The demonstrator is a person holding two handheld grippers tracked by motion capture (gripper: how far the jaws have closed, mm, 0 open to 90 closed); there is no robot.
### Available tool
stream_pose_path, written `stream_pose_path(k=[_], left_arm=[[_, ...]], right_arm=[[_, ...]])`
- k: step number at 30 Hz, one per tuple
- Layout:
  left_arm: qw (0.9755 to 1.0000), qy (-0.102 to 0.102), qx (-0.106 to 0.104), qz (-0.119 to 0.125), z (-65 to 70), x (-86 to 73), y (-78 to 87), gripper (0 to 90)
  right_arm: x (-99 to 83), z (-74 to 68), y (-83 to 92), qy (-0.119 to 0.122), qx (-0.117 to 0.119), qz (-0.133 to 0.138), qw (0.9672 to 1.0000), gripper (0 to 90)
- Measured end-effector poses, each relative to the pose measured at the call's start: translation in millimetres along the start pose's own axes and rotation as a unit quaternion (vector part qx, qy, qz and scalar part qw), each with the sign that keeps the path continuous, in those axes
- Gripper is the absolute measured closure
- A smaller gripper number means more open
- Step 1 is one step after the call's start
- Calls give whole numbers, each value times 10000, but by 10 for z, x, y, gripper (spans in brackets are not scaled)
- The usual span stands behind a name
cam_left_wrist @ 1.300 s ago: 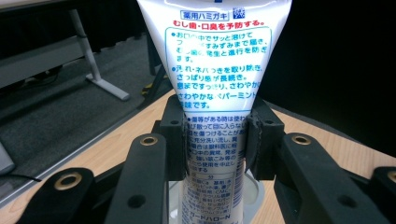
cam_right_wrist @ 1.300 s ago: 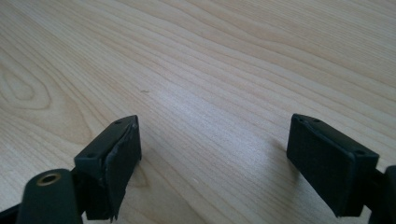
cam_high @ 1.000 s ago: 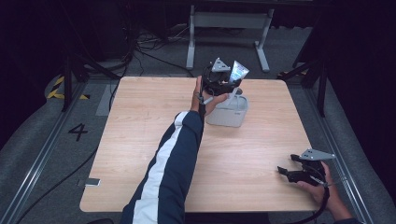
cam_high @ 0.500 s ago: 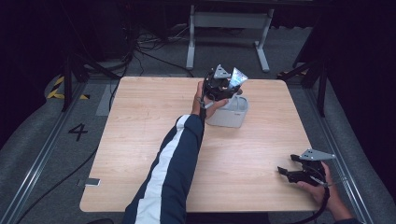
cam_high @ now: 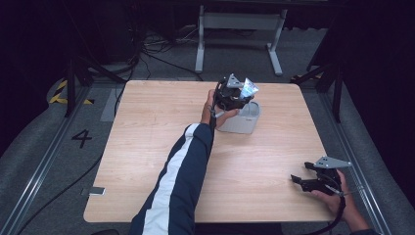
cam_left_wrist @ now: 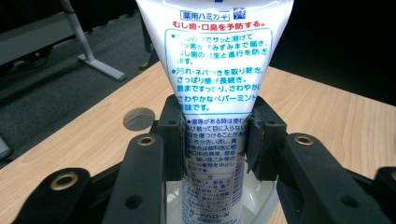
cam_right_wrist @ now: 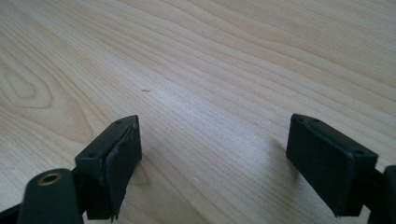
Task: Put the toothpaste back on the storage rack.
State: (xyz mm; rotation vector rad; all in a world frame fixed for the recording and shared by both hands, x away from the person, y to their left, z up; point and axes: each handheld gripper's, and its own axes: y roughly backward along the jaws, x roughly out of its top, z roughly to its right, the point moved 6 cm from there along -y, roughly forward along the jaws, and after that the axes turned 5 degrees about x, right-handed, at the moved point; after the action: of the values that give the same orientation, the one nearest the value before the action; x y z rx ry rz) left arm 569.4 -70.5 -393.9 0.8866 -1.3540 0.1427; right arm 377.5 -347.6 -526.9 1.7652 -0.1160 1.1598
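A white toothpaste tube (cam_left_wrist: 215, 56) with blue and red print stands upright between my left gripper's (cam_left_wrist: 215, 140) jaws, whose pads press on its sides. The tube's lower end reaches down into a light grey container (cam_left_wrist: 264, 200). In the high view the left gripper (cam_high: 232, 95) hangs over that container (cam_high: 242, 122) at the far middle of the table, with the tube's (cam_high: 248, 88) flat end sticking up to the right. My right gripper (cam_high: 297, 180) rests near the front right corner. Its jaws (cam_right_wrist: 229, 158) stand wide apart over bare wood.
The wooden table (cam_high: 147, 147) has a round grey hole (cam_left_wrist: 139, 118) near its far edge. A metal frame (cam_high: 235, 22) and cables lie on the floor behind. A small grey object (cam_high: 96, 191) lies on the floor left of the table.
My left gripper has sunk with the tube toward the grey container. The right gripper has stayed where it was.
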Motion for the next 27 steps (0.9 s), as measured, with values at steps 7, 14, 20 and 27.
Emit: stream_pose_path(k=[7,14,20,27], left_arm=[[9998,-87,33,-169,-20,-55,12,636],[9985,-235,64,-481,15,-143,-40,621],[9962,-380,173,-759,7,-229,-56,607],[9942,-357,194,-992,-43,-335,-68,589]], right_arm=[[0,-4,1,1,-7,8,10000,187],[-2,-8,2,3,6,4,10000,187],[-2,-8,2,11,3,6,10000,187],[-1,-7,2,10,5,7,10000,187]])
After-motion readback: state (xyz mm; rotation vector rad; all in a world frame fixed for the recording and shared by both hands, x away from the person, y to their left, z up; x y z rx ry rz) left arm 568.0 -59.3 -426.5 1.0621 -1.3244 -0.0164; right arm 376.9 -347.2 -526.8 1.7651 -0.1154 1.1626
